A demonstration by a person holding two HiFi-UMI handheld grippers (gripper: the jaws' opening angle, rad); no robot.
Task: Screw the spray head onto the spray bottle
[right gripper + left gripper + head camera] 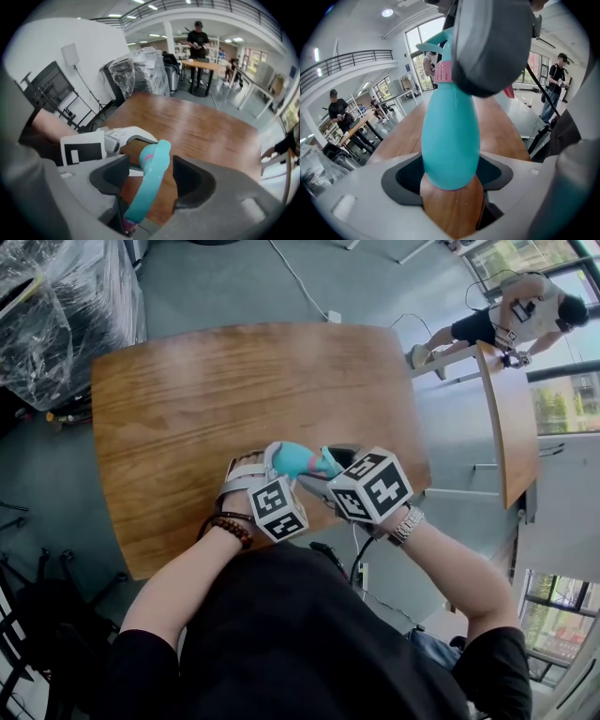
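While held over the desk near its 6 o'clock edge: glossy teal spray bottle, teardrop-bodied, with pink collar at the neck and teal spray head above. Clenched round the fat base by left tongs. Straddled at the trigger, pads clear, by released right tongs.

Glossy plastic bottle, polished wood table
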